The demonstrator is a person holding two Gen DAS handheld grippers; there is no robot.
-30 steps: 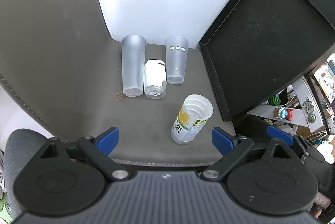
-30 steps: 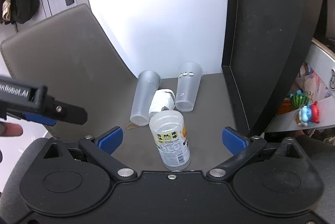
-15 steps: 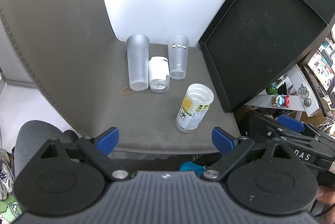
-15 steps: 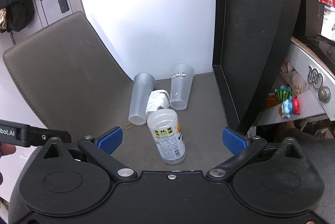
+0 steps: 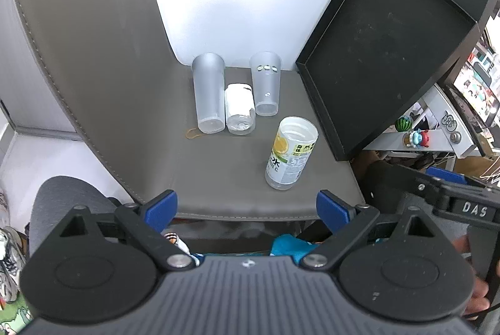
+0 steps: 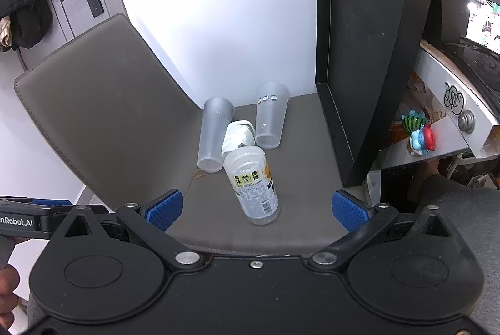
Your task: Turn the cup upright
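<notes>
While both grippers hang over the seat edge:
Left gripper (image 5: 247, 206): fingers wide, holding nothing.
Right gripper (image 6: 256, 206): fingers wide, holding nothing.
Labelled cup (image 6: 252, 185): between the right fingers, just ahead of them, on the grey mat (image 6: 306, 178).

From the right wrist, the labelled cup (image 6: 253, 185) hides the lower part of the small white-wrapped cup (image 6: 236, 136) behind it, and the print on its label is too small to read. The black tray (image 5: 386, 52) runs off the frame's top edge. The monitor (image 5: 479, 86) is cut by the right edge, its screen a blur.
</notes>
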